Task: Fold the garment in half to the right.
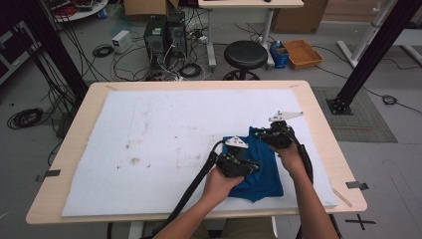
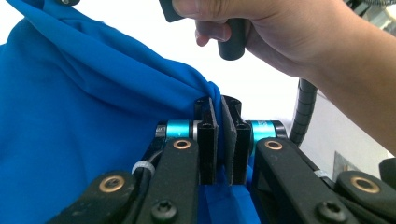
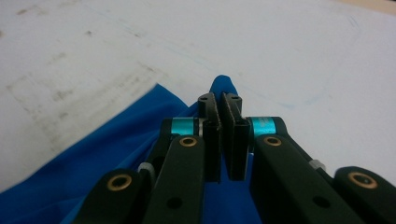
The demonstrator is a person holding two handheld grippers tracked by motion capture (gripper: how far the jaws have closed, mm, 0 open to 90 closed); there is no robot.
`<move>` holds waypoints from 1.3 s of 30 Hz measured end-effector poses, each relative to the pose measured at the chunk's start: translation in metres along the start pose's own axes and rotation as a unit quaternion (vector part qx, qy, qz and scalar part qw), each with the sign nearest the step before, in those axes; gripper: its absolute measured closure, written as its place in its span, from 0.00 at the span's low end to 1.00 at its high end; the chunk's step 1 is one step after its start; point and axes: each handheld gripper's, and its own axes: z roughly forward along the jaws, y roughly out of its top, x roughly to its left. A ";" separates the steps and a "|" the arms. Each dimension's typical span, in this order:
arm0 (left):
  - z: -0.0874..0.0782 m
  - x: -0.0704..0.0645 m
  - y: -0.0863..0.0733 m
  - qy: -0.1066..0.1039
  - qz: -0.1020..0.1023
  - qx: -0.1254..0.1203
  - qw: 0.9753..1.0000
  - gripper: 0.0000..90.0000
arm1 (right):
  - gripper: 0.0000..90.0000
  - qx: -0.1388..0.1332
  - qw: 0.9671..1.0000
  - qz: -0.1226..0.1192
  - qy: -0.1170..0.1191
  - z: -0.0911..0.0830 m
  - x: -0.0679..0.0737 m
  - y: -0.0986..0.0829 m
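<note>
Even, bright overhead light fills the high view, with soft, faint shadows. In the left gripper view the white sheet (image 2: 261, 79) blows out to glare. Both gripper views blur slightly up close.

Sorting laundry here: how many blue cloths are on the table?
1. The blue cloth lies on the white mat near the table's front right, both grippers shut on it. Folds might hide another.

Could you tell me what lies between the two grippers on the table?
In the high view, only blue cloth spans from the left gripper to the right gripper; both are clamped on it.
</note>
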 end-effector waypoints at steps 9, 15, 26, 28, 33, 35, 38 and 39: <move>0.018 -0.004 0.001 0.010 0.022 0.005 1.000 0.77 | 0.80 0.017 0.998 0.024 -0.046 -0.017 -0.016 -0.028; -0.026 0.017 0.001 0.089 0.038 -0.056 0.994 0.43 | 0.53 -0.012 0.996 0.050 -0.074 -0.040 -0.018 -0.038; -0.119 0.072 -0.050 0.168 0.055 -0.102 0.979 0.38 | 0.85 0.002 0.996 -0.085 0.018 -0.059 0.056 -0.043; -0.131 0.078 -0.061 0.173 0.047 -0.110 0.978 0.38 | 0.85 0.033 0.993 -0.113 0.029 -0.048 0.071 -0.044; -0.158 0.089 -0.078 0.189 0.038 -0.121 0.974 0.38 | 0.85 0.085 0.991 -0.098 0.011 -0.032 0.065 -0.062; -0.167 0.092 -0.083 0.196 0.041 -0.122 0.972 0.37 | 0.85 0.087 0.992 -0.089 0.007 -0.041 0.060 -0.068; -0.179 0.095 -0.089 0.206 0.036 -0.127 0.970 0.35 | 0.85 0.092 0.992 -0.085 0.007 -0.057 0.054 -0.075; -0.182 0.096 -0.091 0.207 0.034 -0.129 0.969 0.35 | 0.85 0.092 0.992 -0.084 0.010 -0.062 0.052 -0.078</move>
